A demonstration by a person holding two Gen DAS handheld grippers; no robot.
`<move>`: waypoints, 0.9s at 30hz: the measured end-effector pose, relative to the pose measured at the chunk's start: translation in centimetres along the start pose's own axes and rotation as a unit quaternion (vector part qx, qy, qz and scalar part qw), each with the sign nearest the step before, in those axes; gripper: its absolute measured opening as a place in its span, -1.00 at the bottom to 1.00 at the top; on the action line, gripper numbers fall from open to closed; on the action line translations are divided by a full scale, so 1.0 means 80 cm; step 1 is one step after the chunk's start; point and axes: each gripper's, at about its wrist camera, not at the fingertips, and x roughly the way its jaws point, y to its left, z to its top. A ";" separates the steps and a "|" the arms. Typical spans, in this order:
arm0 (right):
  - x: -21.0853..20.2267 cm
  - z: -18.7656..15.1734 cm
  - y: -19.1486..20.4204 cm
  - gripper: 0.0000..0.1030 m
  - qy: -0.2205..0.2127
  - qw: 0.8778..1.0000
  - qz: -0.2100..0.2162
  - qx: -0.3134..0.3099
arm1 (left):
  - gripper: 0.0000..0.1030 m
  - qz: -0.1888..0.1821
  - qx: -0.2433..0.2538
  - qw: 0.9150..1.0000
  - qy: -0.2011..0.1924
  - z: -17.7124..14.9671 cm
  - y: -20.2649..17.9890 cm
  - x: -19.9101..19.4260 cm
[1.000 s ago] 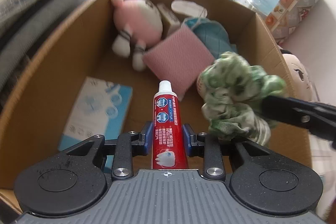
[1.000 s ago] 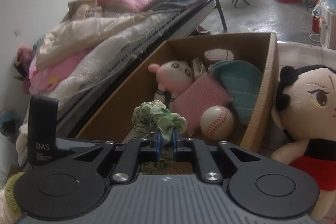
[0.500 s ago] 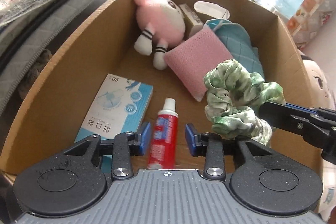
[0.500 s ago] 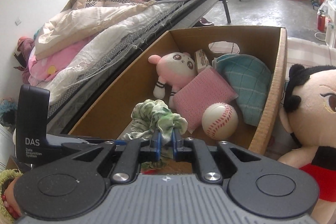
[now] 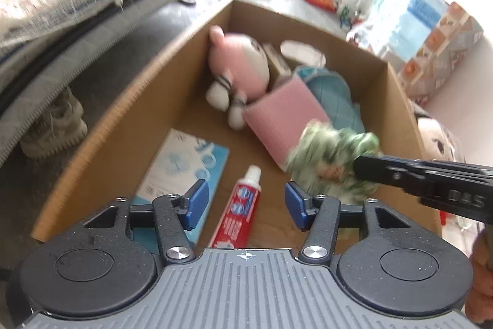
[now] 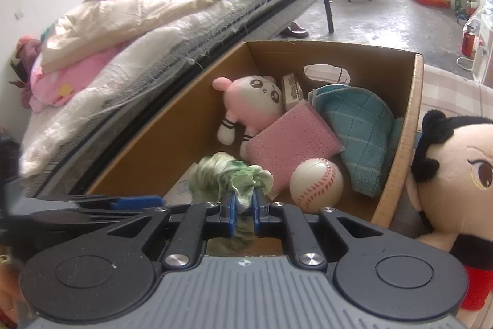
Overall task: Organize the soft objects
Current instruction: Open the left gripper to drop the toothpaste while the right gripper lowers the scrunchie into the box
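In the left wrist view we see the toothpaste tube [image 5: 238, 213] lying flat on the floor of the cardboard box [image 5: 144, 100], its long axis running near to far, white cap pointing to the far end and leaning slightly right. The left gripper [image 5: 245, 204] hangs above it, its jaws having just been opening; the blue pads stand apart on either side of the tube and do not touch it.

The right gripper [image 6: 244, 207] is clenched on the green scrunchie [image 6: 229, 176], which bunches above its blue pads over the near part of the box. From the left wrist view the scrunchie [image 5: 331, 154] hangs blurred just right of the tube and above the box floor.

We find bare cardboard floor left of centre, between the tube and the left wall. A light blue booklet [image 5: 183, 167] lies flat beside the tube on its left.

The far end is crowded: a pink plush toy [image 6: 254, 100] lies against the far left corner, a pink pad [image 6: 291, 147] leans across its legs, a teal cloth [image 6: 359, 125] fills the far right, and a baseball [image 6: 315, 185] sits near the right wall. Outside that wall a large doll [image 6: 456, 181] rests against the box. A bed [image 6: 160, 30] runs along the left.
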 end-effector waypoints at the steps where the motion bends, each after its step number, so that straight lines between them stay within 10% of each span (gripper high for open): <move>1: 0.004 0.002 0.001 -0.79 0.005 1.000 -0.003 -0.001 | 0.10 0.001 0.001 1.000 -0.009 0.000 0.001 -0.004; 13: 0.057 0.003 0.003 -0.73 0.081 0.996 -0.046 -0.005 | 0.21 -0.024 0.007 0.999 -0.029 0.010 0.005 -0.011; 27: 0.036 0.003 -0.009 -0.35 0.035 0.999 -0.040 0.007 | 0.28 -0.020 -0.008 0.999 -0.043 0.009 0.014 -0.014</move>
